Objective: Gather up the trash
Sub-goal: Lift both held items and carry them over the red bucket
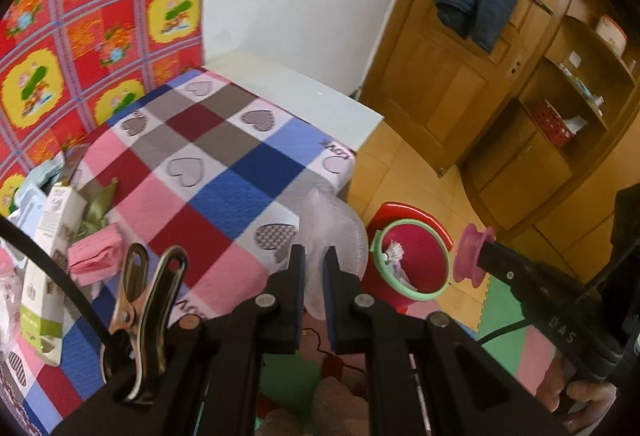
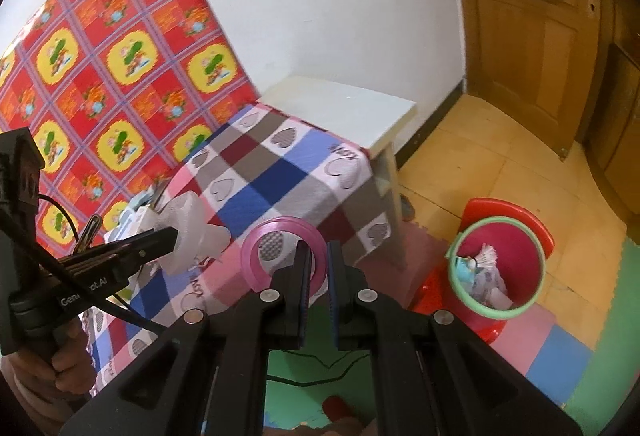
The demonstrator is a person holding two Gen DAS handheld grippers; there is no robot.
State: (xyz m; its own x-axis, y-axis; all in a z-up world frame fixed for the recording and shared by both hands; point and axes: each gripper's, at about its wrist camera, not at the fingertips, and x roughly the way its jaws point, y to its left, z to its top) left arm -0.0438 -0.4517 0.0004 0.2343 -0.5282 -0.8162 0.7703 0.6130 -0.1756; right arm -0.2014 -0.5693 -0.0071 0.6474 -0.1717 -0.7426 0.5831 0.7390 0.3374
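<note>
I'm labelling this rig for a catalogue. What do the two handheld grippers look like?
Both the left gripper and the right gripper are black, with linkage arms on silver pivot rivets and blue pads inside flat fingers. A metal spring clip and a black cable sit on the left; white lettering marks both bodies.

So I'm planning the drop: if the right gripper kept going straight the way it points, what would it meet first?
The right gripper, shut on the pink ring, points at the checkered tablecloth, not at the trash bin off to its right. It would probably meet the cloth-covered table first, though depth is unclear.
</note>
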